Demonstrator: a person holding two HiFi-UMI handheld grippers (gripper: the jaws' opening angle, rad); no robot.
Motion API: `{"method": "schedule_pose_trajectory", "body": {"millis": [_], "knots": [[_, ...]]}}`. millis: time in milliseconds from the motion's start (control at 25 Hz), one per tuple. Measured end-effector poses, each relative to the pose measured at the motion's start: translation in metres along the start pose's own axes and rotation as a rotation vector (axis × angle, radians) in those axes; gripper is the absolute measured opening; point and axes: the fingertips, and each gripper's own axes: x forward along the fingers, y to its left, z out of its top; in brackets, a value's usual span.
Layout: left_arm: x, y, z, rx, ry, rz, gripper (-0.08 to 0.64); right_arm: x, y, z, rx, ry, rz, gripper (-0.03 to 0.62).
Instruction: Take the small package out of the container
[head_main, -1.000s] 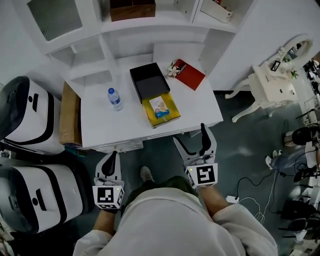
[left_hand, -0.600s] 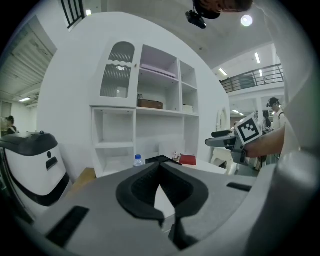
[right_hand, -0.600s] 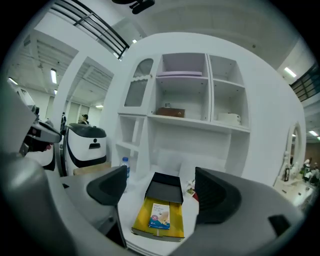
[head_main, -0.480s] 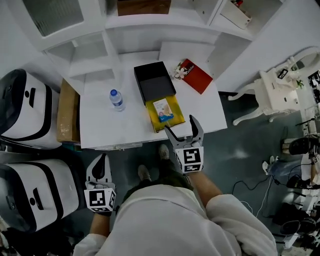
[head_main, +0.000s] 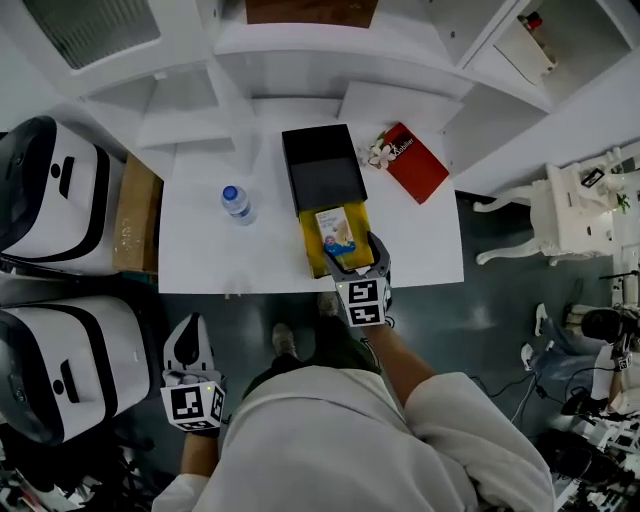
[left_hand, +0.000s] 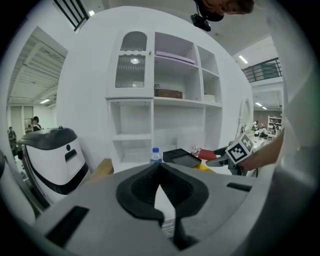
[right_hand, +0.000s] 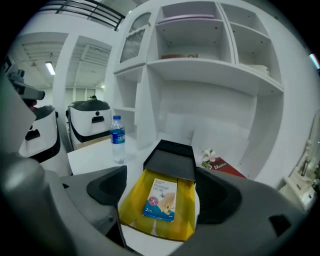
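Both grippers empty, right gripper (head_main: 353, 253) jaws wide apart near small package (right_hand: 161, 198), left gripper (head_main: 189, 331) jaws closed

Lab-like hall: white shelf unit (left_hand: 170, 100), bulky white-black machines (head_main: 52, 190), ceiling strip lights (left_hand: 243, 59), mezzanine railing (left_hand: 263, 68).

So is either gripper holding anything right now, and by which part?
Nothing is held. The right gripper is open near the small package in the yellow container; the left gripper is shut, empty.
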Motion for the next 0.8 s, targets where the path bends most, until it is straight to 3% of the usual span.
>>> {"method": "schedule_pose_trajectory", "body": {"millis": [320, 800], "knots": [[0.021, -0.004, -0.012, -0.034, 0.073, 0.058, 0.008, 0.072, -0.007, -0.051, 0.051, 0.200, 0.050, 0.417], [0.035, -0.004, -0.029, -0.073, 0.136, 0.120, 0.008, 0.126, -0.007, -0.096, 0.082, 0.386, 0.083, 0.419]]}}
